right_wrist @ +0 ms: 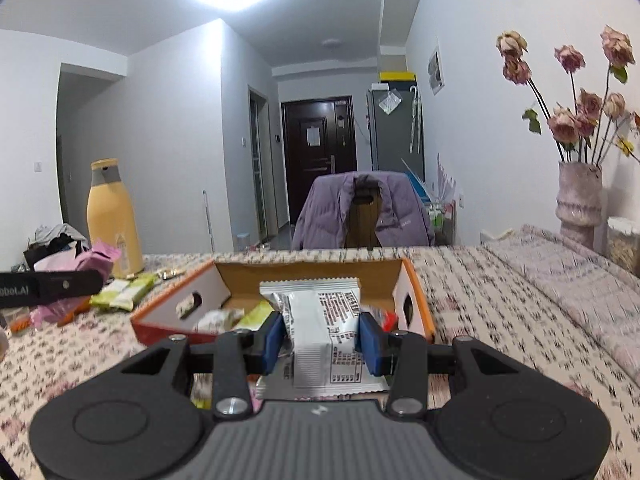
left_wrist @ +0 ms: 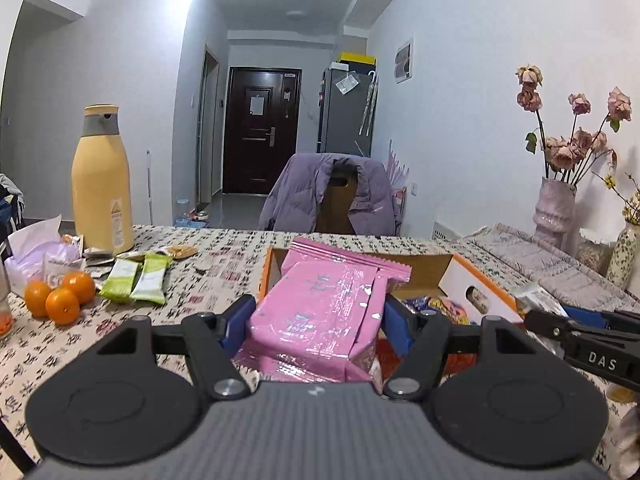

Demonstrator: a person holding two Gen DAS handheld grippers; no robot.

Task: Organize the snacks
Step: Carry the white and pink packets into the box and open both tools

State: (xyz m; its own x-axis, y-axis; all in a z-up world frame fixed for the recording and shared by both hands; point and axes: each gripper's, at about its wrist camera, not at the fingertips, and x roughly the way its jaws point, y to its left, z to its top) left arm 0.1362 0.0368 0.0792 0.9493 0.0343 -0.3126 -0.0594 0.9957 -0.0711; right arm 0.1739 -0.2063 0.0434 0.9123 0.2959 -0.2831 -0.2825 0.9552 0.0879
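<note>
Two grips live: left gripper [left_wrist: 316, 320] clamps pink packets [left_wrist: 320, 308], right gripper [right_wrist: 322, 338] pinches white snack pack [right_wrist: 326, 332], both near side of orange box [right_wrist: 416, 292]. Risks: slick film slips from pads; stacked pink packets shear apart; grippers collide over narrow box.
</note>
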